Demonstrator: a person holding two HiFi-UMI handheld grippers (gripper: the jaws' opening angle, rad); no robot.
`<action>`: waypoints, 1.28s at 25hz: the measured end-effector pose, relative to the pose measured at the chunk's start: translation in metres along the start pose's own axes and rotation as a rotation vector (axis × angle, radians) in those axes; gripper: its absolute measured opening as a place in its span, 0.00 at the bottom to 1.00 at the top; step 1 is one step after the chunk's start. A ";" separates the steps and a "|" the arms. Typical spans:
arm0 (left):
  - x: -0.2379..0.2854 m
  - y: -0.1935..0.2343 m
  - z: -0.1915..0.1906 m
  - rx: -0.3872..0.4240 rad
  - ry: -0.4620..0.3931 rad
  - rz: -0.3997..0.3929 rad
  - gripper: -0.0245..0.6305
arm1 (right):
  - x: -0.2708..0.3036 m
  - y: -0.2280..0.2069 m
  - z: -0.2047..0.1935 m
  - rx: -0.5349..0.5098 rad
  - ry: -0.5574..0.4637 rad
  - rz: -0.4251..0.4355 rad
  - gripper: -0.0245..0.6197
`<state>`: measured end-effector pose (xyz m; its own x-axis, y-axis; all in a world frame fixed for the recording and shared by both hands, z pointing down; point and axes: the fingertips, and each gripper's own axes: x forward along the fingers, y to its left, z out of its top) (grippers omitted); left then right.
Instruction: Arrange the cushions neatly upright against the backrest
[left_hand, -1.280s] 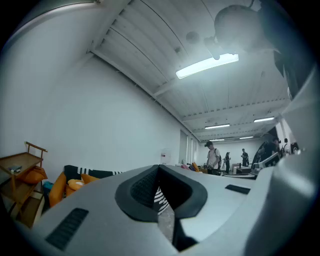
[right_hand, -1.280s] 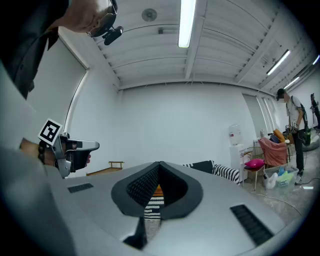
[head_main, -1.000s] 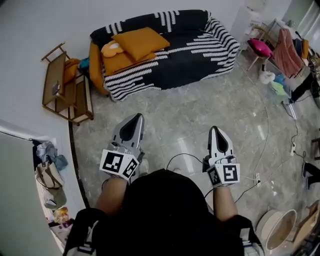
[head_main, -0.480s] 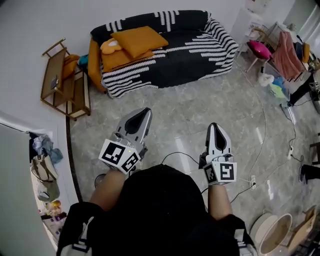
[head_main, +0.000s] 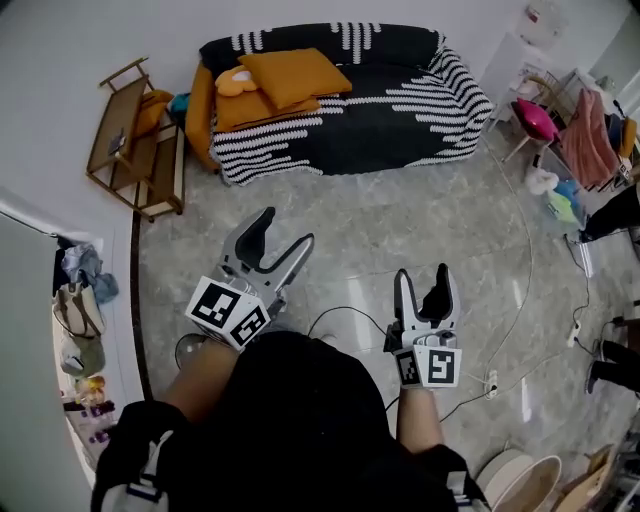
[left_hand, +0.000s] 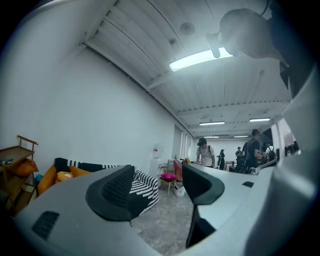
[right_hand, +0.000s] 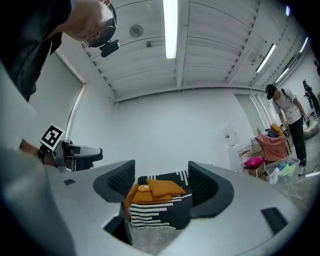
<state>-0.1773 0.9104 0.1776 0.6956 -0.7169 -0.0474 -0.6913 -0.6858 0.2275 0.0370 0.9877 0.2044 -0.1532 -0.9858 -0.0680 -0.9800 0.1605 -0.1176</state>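
Cushions (head_main: 285, 85) lie piled flat on sofa (head_main: 400, 110), far off; my left fingers (head_main: 281, 238) and right fingers (head_main: 424, 280) have just been opening, apart and empty, so it's the approach step, and next I close distance and grab the top one.

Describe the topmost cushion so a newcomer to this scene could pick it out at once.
Find the black sofa with white stripes against the wall. At its left end orange cushions are piled; the one meant is the large square cushion lying flat on top. Unlike the small rounded cushion beside it, it is plain orange with no pale patch.
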 end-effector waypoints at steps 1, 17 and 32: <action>0.000 0.005 -0.001 0.004 0.005 0.008 0.53 | 0.003 -0.001 -0.002 -0.001 0.004 0.000 0.54; 0.091 0.161 0.017 -0.052 -0.061 0.048 0.56 | 0.167 -0.004 0.003 -0.029 0.047 -0.010 0.54; 0.150 0.296 0.034 -0.043 -0.045 0.086 0.59 | 0.317 0.029 -0.014 -0.026 0.037 0.015 0.54</action>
<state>-0.2842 0.5953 0.2048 0.6239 -0.7784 -0.0689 -0.7383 -0.6161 0.2745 -0.0416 0.6792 0.1938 -0.1718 -0.9846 -0.0330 -0.9805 0.1742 -0.0906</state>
